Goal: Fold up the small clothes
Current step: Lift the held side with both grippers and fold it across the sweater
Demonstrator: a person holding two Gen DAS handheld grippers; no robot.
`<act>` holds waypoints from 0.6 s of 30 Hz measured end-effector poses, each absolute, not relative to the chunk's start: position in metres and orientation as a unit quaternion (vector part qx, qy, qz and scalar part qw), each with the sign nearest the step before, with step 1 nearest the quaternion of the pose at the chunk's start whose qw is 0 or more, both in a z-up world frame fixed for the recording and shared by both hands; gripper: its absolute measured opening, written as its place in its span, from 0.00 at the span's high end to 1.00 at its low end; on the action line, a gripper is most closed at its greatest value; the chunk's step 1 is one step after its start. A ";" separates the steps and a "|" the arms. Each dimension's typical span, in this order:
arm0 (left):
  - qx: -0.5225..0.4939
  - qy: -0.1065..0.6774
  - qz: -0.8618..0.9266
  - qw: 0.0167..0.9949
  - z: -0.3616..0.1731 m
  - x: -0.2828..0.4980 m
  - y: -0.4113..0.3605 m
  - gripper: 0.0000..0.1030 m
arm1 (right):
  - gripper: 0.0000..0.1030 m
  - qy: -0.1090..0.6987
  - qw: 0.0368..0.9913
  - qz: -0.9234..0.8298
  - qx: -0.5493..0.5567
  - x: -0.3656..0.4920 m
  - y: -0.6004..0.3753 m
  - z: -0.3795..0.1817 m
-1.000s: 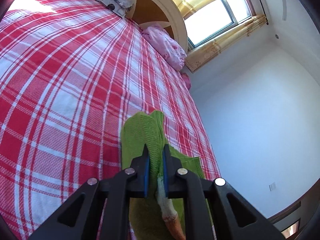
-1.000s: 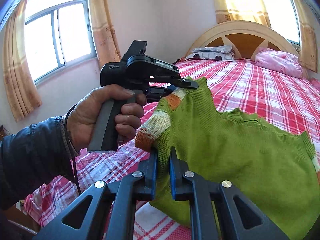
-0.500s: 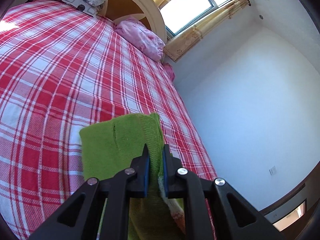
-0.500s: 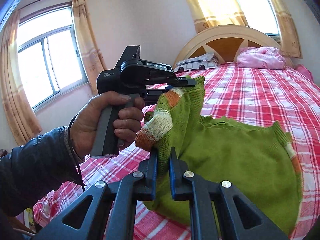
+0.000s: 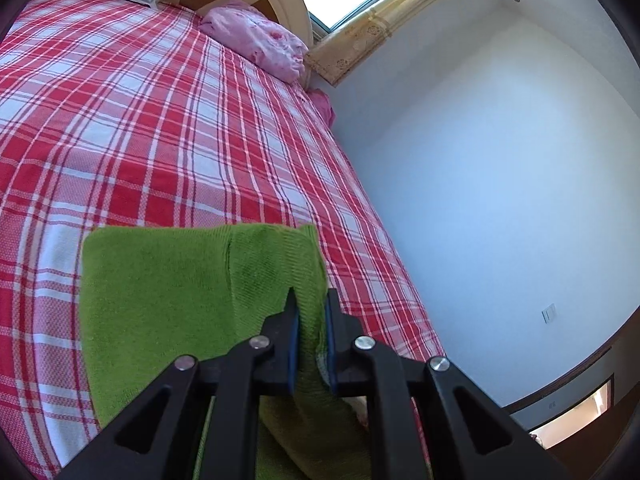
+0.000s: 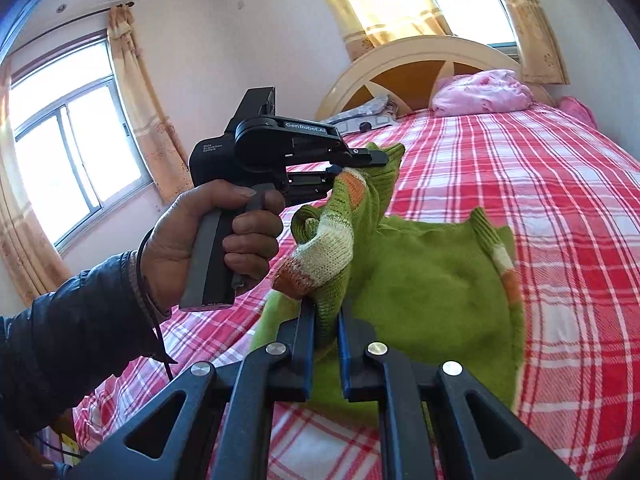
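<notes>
The left gripper point(image 6: 356, 160), gripped by the person's left hand point(image 6: 208, 240), has its fingers closed to a narrow gap on one end of the striped hem band of the small green knitted sweater with orange and white stripes point(image 6: 420, 280); in the left wrist view the same gripper point(image 5: 310, 316) pinches a bunched edge of the knit. To its right, the right gripper point(image 6: 324, 332) has its fingers closed likewise on the other end of that band. Two grasp points on one edge appear intended to keep the edge taut and level, so that it can be carried over the body as a straight fold line. The raised edge hangs above the bed with the red and white plaid sheet point(image 6: 560, 200), while the remaining fabric rests spread on the sheet. The garment's long axis seems to run from the held band away toward the wooden arched headboard point(image 6: 420, 64) and the pink pillow point(image 6: 484, 92), with the far striped cuff point(image 6: 506, 256) lying on the right. The fold is judged to be in progress, not yet laid down.
</notes>
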State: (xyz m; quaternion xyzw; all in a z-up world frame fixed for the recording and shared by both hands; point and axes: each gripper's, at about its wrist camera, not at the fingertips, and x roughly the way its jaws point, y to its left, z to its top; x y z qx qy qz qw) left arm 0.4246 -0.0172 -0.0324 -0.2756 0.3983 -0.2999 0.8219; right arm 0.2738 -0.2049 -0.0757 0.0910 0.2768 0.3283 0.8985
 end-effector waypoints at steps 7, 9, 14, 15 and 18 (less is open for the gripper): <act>-0.245 0.417 -0.308 0.819 -0.037 0.426 -0.054 0.89 | 0.91 0.305 0.890 0.321 0.110 0.274 -0.229 -0.089; -0.233 0.424 -0.307 0.820 -0.041 0.424 -0.063 0.89 | 0.91 0.319 0.884 0.319 0.120 0.273 -0.234 -0.098; -0.210 0.435 -0.309 0.819 -0.050 0.420 -0.087 0.89 | 0.91 0.341 0.877 0.306 0.144 0.270 -0.251 -0.118; -0.205 0.436 -0.308 0.821 -0.051 0.419 -0.092 0.89 | 0.91 0.344 0.875 0.304 0.153 0.271 -0.255 -0.122; -0.189 0.439 -0.304 0.824 -0.056 0.419 -0.105 0.89 | 0.91 0.353 0.870 0.295 0.176 0.276 -0.267 -0.131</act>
